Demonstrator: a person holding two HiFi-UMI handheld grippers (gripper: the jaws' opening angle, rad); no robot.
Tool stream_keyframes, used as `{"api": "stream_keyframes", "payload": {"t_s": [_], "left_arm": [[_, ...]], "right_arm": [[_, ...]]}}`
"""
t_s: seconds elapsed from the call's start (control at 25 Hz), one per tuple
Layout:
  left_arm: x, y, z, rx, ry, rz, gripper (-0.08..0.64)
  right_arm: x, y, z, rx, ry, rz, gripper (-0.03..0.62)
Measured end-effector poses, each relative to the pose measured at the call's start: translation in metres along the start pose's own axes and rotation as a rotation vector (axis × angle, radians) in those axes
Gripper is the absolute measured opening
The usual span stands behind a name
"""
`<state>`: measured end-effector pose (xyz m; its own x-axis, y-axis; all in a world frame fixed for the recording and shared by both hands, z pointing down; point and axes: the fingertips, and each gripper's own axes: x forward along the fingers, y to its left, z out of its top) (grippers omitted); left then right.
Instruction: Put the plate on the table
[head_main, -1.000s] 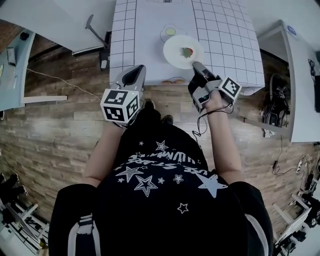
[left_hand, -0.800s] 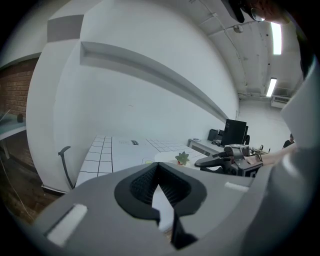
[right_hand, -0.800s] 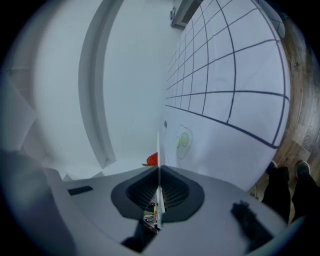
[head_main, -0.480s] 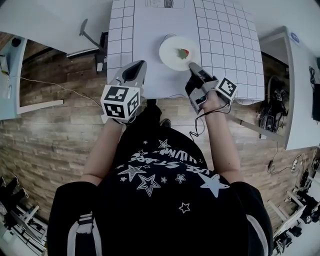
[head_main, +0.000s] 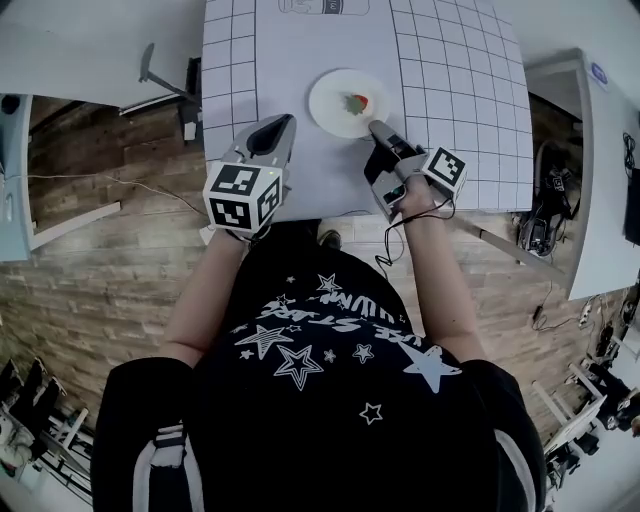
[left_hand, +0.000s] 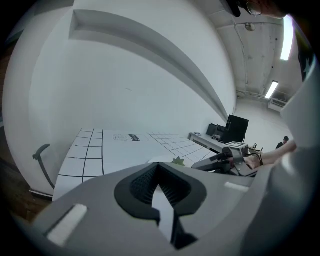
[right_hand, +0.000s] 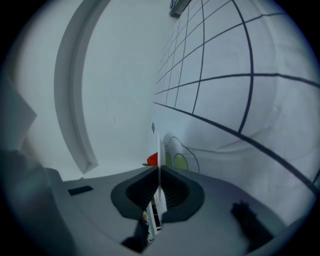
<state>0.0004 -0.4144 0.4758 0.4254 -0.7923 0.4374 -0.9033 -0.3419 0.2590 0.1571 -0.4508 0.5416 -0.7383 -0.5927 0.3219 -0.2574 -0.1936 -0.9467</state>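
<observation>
The right gripper (head_main: 376, 126) is clamped on the near rim of the round white plate (head_main: 340, 108). The plate carries a red strawberry (head_main: 358, 102) and sits over the middle of the white grid-printed table (head_main: 450, 60); whether it touches the surface I cannot tell. The left gripper (head_main: 280, 126) hovers over the table's front edge, left of the plate, jaws together on nothing

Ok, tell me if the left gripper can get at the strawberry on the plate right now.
Probably yes. The left gripper, jaws shut, hangs just left of the plate with only bare table between, and the strawberry lies uncovered. The right gripper grips the near rim, clear of that path.
</observation>
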Motion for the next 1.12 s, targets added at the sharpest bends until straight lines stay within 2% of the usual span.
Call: {"api": "stream_keyframes", "payload": {"t_s": [0.36, 0.68, 0.92, 1.12], "left_arm": [[0.018, 0.011, -0.006, -0.006, 0.030, -0.012, 0.009], [0.020, 0.015, -0.003, 0.008, 0.024, -0.007, 0.009], [0.015, 0.014, -0.004, 0.012, 0.022, -0.006, 0.009], [0.009, 0.014, -0.002, 0.023, 0.006, 0.001, 0.009]], "right_arm": [[0.010, -0.009, 0.004, -0.022, 0.010, -0.046, 0.020], [0.009, -0.024, -0.002, -0.072, 0.047, -0.200, 0.026], [0.006, -0.026, -0.002, -0.142, 0.054, -0.240, 0.031], [0.004, -0.027, -0.006, -0.142, 0.071, -0.238, 0.037]]}}
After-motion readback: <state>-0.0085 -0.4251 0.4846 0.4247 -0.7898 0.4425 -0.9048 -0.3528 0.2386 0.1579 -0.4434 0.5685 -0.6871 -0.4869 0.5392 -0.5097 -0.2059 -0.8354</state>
